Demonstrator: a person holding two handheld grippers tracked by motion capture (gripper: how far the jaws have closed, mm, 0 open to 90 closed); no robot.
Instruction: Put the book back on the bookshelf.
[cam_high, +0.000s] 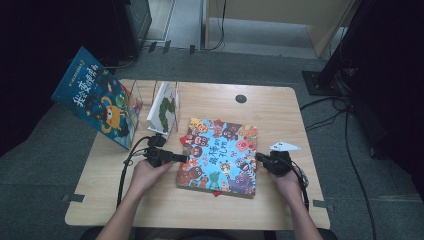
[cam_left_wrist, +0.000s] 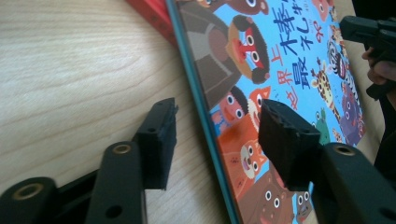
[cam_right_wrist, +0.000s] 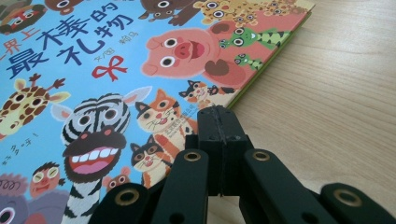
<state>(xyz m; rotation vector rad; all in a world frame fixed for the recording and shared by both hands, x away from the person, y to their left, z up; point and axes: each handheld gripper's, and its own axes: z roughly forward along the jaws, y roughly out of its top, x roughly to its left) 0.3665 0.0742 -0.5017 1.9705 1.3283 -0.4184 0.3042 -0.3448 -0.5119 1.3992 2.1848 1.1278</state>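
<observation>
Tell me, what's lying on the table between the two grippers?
The colourful animal picture book lies flat between the left gripper and the right gripper, as the high view shows.

Your picture book has a bright blue cover crowded with cartoon animals: a pink pig, a striped zebra, orange cats. It lies on the pale wood-grain bench. Both your hand-held grippers are black, left and right.
</observation>
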